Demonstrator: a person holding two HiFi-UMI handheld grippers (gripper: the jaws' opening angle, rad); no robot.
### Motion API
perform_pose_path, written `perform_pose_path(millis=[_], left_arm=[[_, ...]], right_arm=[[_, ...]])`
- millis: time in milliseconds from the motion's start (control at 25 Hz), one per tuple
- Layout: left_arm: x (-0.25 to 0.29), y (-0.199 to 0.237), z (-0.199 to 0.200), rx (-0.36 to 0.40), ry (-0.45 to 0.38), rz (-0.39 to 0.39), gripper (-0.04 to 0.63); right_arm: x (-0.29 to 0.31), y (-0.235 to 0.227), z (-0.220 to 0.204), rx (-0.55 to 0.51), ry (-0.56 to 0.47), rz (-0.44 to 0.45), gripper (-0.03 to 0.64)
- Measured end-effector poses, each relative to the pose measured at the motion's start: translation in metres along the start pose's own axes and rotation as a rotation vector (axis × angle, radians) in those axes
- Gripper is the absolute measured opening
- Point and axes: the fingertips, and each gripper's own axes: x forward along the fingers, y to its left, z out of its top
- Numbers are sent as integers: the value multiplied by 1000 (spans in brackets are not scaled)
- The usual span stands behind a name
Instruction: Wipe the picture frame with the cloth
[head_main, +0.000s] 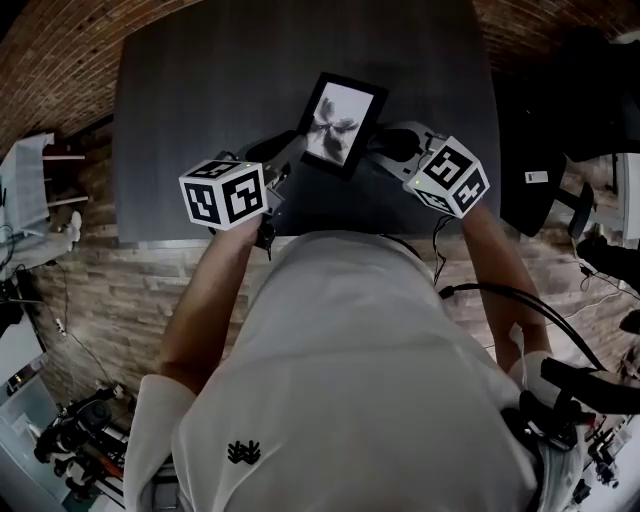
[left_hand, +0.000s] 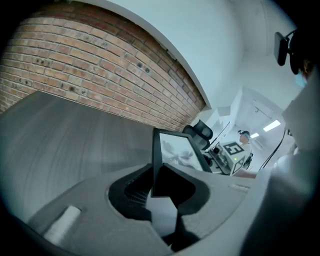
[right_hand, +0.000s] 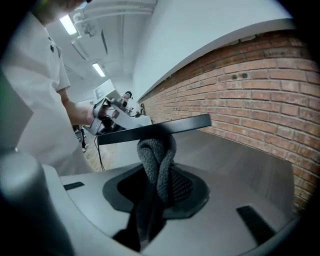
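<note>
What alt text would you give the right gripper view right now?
The right tongs grip a bunched grey cloth whose top meets the edge of a black frame, seen edge-on. Beyond, the left tongs hold the frame's far end over a dark table, with a brick wall at right.

A black picture frame (head_main: 338, 124) with a pale, flower-like print lies at an angle against the dark tabletop (head_main: 200, 90), between the two grippers. The left gripper (head_main: 290, 152) meets its lower left edge and the right gripper (head_main: 385, 145) its right edge. The person's white shirt (head_main: 350, 380) fills the lower half.
</note>
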Motion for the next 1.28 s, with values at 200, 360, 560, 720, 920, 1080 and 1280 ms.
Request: perform_pose_path(millis=[200,360,560,720,920,1080,1280], left_arm=[[3,-9,-12,-6,26,-36,75],[2,-10,-7,-12,6,-31,75],[2,-10,2,-47,-28,-36,75],[3,-12,4,-68,-28,-70,75],[0,-19,-4,-69,-15,-104,75],[1,-23,-13,-63,9,-117,75],[-9,-19,-15,-69,14,-132,75]], right_arm=[[-12,-45,5,45,-24,-109,106],[-11,-46,1,65,-19,-118,106],[10,8,-4,23,-1,45,106],[30,49,3,-2,-22,182,106],[30,17,11,91,-93,98,106],[17,-21,11,128,-107,6,106],[14,-43,15,146,-87,-75,106]])
